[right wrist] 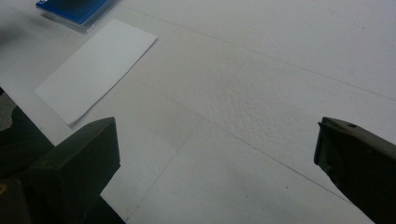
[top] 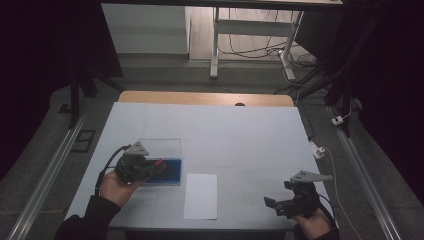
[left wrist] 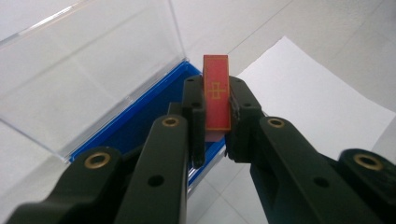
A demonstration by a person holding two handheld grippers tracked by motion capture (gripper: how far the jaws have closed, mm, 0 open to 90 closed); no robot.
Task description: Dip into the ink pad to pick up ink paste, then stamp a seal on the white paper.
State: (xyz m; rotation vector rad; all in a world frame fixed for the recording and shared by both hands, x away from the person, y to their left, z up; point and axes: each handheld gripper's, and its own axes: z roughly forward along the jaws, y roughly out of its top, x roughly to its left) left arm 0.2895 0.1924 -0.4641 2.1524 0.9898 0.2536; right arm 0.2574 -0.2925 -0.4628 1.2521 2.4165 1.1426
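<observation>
High view looks forward and down over the whole table (top: 250, 120) from the person's side. Left gripper view sits close, facing the blue box (left wrist: 140, 122) toward one o'clock. Right gripper view, low, faces eleven o'clock. All three share the white sheet (top: 200, 196).

Looks like a lab or test room, w/ dark curtains round a work table (top: 260, 125) covered in white sheet. Behind the table: a white-legged desk frame (top: 250, 30) w/ loose cables (top: 260, 50) on grey carpet. Metal rails (top: 50, 165) run beside the table.
</observation>
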